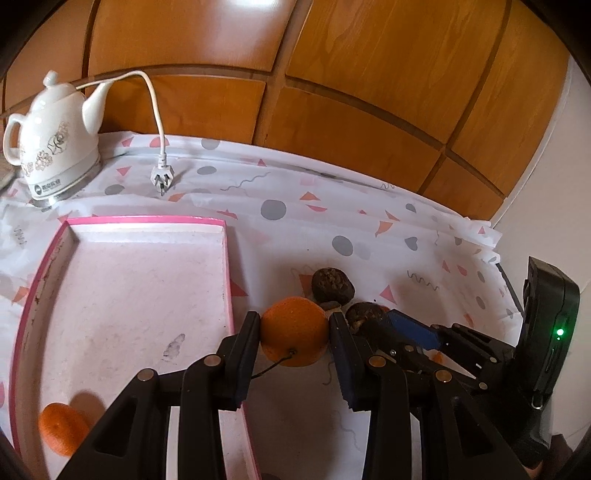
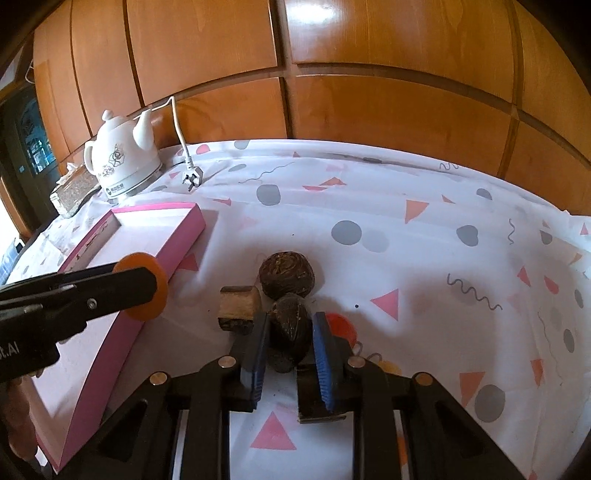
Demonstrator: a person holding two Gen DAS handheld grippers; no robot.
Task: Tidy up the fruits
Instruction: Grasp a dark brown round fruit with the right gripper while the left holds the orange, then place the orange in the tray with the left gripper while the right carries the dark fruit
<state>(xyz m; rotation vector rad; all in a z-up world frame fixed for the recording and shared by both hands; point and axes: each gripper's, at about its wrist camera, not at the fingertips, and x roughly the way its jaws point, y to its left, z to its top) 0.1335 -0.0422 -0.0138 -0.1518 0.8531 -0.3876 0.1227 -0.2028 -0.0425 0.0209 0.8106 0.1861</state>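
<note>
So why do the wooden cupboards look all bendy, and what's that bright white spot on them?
Left wrist view: the fisheye lens bows the wooden cupboards, and the white spot is light glaring off the shiny wood. Right wrist view: same bending, glare on top, and the dark fruit between the pads looks a bit soft.

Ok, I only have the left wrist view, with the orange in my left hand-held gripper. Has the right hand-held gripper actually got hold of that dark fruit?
Observer: Yes. The right hand-held gripper is shut on the dark fruit, with a pad on each side.
Operator: Anything close that could snag?
Observer: A brown block lies right beside the fruit, on the side towards the pink tray.
Operator: Is that the only one?
Observer: No. A second block lies on the cloth under the finger on the other side.
</note>
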